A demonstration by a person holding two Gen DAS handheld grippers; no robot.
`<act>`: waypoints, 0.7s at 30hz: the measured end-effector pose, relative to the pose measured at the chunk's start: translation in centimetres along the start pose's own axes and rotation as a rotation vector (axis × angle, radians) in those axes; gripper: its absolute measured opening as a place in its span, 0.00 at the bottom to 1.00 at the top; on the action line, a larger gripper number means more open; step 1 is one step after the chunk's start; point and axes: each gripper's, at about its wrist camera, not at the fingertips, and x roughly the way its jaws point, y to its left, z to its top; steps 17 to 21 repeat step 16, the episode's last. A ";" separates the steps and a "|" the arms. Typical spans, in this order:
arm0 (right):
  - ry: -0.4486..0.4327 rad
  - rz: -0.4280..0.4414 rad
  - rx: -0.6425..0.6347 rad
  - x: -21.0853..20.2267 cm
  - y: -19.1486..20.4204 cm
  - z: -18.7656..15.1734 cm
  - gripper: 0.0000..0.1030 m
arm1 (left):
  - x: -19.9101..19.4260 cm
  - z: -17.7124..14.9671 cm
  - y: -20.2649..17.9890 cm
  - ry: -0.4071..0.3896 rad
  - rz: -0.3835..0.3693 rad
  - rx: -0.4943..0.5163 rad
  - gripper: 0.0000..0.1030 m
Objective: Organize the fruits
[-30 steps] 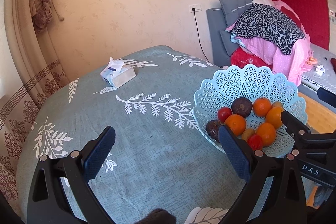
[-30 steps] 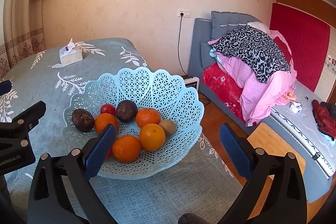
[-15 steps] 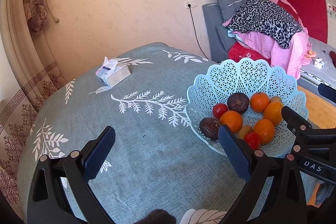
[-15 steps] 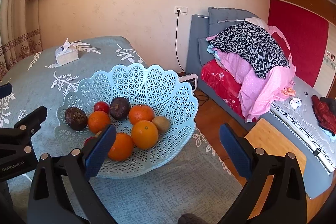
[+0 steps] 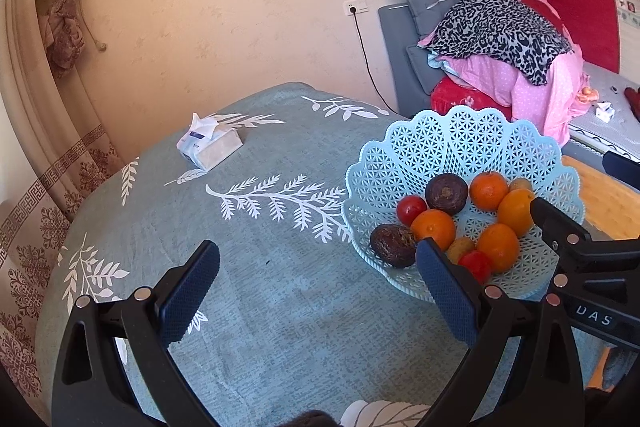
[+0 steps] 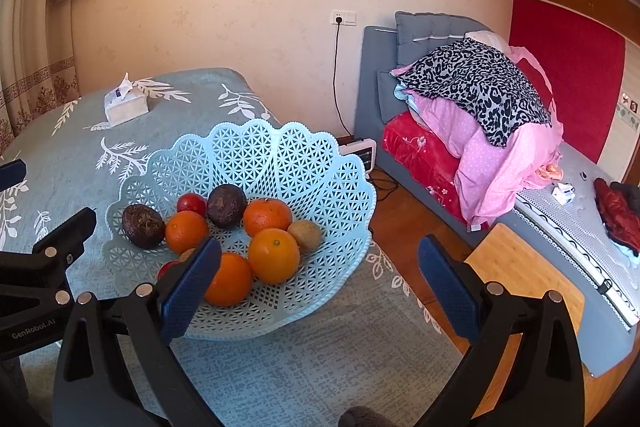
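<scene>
A light blue lattice basket [image 5: 452,147] [image 6: 280,163] stands near the table's right edge. It holds several oranges [image 6: 274,255], two dark purple fruits [image 6: 226,205], red fruits [image 5: 411,209] and a kiwi [image 6: 305,235]. My left gripper [image 5: 318,287] hangs open over the bare cloth, left of the basket, nothing between its fingers. My right gripper [image 6: 318,285] is open too, above the basket's near right rim and the table edge, holding nothing. Each gripper's black frame shows at the side of the other's view.
The table wears a teal cloth with white leaf prints [image 5: 276,195]. A tissue pack [image 5: 210,145] lies at the far side. Beyond the right edge are wooden floor [image 6: 520,263], a grey sofa piled with bedding [image 6: 472,95], a small heater [image 6: 360,153] and a curtain [image 5: 44,107] on the left.
Both grippers have drawn back and risen slightly, so the basket sits a little farther off in both views. Both stay open. The fruit has not moved.
</scene>
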 end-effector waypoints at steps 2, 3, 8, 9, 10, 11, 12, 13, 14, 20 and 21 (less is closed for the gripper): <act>0.001 0.000 0.001 0.0 0.0 0.0 0.97 | -0.1 0.0 0.0 -0.004 -0.005 -0.001 0.95; 0.001 0.000 0.001 0.0 0.0 0.0 0.97 | -0.1 0.0 0.0 -0.004 -0.007 -0.002 0.95; 0.001 0.000 0.001 0.0 0.0 0.0 0.97 | 0.0 0.0 0.4 0.005 -0.015 -0.017 0.95; 0.000 0.000 0.001 0.0 0.0 0.0 0.97 | -0.1 0.0 0.5 0.007 -0.014 -0.020 0.95; 0.000 0.001 0.001 0.0 0.0 0.0 0.97 | -0.1 0.0 0.7 0.012 -0.011 -0.028 0.95; -0.001 0.002 0.001 0.0 0.1 0.0 0.97 | -0.1 0.0 0.9 0.017 -0.013 -0.040 0.95; -0.002 0.003 0.001 -0.1 0.1 0.1 0.97 | -0.1 -0.1 1.1 0.021 -0.015 -0.049 0.95; -0.003 0.007 -0.001 -0.2 0.2 0.1 0.97 | -0.1 -0.1 1.4 0.024 -0.016 -0.056 0.95; -0.003 0.010 -0.003 -0.3 0.4 0.1 0.97 | -0.1 -0.2 1.6 0.024 -0.012 -0.061 0.95; -0.005 0.018 -0.011 -0.4 0.8 0.1 0.97 | -0.2 -0.4 2.1 0.026 -0.006 -0.073 0.95; -0.005 0.018 -0.011 -0.4 0.8 0.1 0.97 | -0.2 -0.4 2.1 0.026 -0.006 -0.073 0.95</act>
